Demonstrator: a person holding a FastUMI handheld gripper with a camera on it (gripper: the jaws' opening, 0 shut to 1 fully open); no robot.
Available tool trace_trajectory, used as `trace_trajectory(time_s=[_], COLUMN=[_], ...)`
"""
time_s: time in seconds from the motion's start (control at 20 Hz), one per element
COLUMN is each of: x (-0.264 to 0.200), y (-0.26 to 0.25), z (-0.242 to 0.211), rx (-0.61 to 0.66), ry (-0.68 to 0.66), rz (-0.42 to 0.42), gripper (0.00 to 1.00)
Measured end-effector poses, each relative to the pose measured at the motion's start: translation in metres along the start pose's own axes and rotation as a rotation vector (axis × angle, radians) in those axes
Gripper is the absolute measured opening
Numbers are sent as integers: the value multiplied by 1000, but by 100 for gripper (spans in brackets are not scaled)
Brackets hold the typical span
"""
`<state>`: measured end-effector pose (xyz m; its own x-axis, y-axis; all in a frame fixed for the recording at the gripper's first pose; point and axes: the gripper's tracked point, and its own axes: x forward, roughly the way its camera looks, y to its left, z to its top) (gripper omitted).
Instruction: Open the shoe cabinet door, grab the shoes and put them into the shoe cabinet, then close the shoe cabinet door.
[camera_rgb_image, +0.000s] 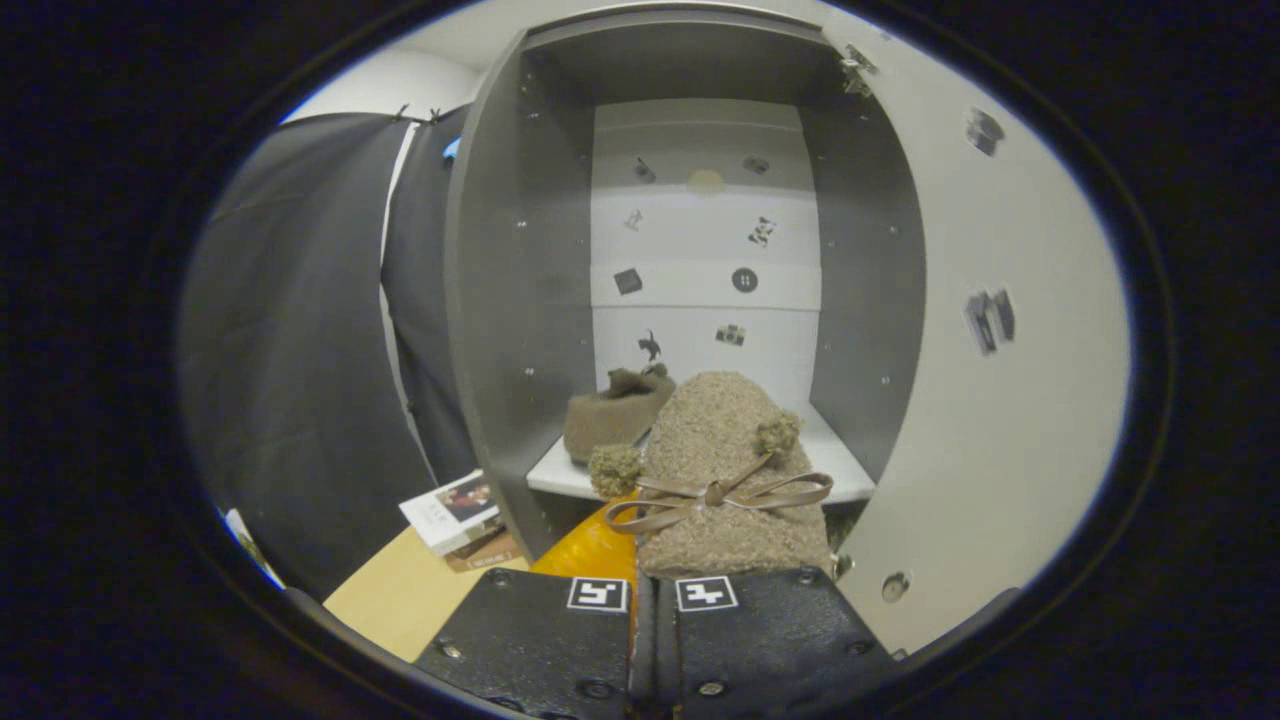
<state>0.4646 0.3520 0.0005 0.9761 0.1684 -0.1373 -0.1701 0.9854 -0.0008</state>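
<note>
Between your fingers (655, 610): a fuzzy brown slipper (725, 470).
You hold it clamped, fingers nearly closed; its mate (612, 415) sits beyond, inside the open shoe cabinet (520, 300).

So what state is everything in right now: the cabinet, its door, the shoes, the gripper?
Cabinet: open.
Door: swung wide open, beside the held shoe.
Held shoe: gripped, raised at the cabinet's front, bow tied.
Other shoe: already resting on the shelf inside.
Gripper: fingers close together, clamped on the held shoe's near end.
Books: lying outside, by the cabinet's foot.
</note>
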Motion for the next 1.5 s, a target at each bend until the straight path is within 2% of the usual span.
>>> trace_trajectory(time_s=[0.35,0.55,0.75,1.2,1.5], x=[102,159,199,231,224], y=[-30,-48,-59,-66,-62], z=[51,53,32,-7,-6], rx=[42,54,86,117,145], ry=[-9,28,107,337,357], rz=[-47,-82,-100,-155,-162], gripper=[5,5,5,9,16])
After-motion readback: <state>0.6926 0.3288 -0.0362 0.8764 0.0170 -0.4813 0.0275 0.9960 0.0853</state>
